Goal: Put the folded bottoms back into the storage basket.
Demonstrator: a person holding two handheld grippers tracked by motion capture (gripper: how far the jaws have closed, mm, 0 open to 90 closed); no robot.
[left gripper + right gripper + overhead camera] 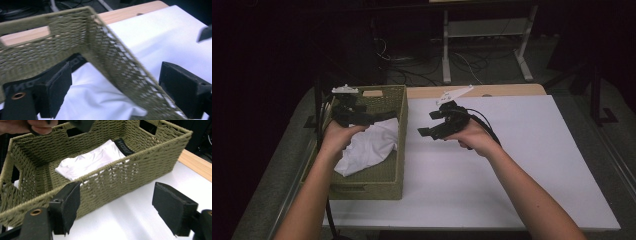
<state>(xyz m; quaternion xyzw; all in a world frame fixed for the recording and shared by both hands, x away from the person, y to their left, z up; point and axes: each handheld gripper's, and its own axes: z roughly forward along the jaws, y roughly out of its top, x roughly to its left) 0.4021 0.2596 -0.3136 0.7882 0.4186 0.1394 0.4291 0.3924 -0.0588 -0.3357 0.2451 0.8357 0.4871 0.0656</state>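
Observation:
An olive woven basket (pixel 372 186) stands on the left of the white table (pixel 512 165). In it lies a crumpled white garment (pixel 369 145) with a black waistband (pixel 123 145). My left gripper (pixel 391 116) hovers over the basket's far half, open and empty. In the left gripper view its jaws straddle the basket's right wall (pixel 112 60), with the garment (pixel 95 97) below the left gripper (pixel 117 82). My right gripper (pixel 428 124) hangs over the table just right of the basket and points at it. The right gripper (pixel 117 202) is open with nothing between its pads, and faces the basket (pixel 140 167) and the garment (pixel 92 160).
A bare wooden strip (pixel 492 90) runs along the table's far edge. Beyond it, cables and a metal frame's legs (pixel 524 60) sit on the dark floor. The white surface stretches right of my right hand. The table's front edge lies just beyond the basket's front wall.

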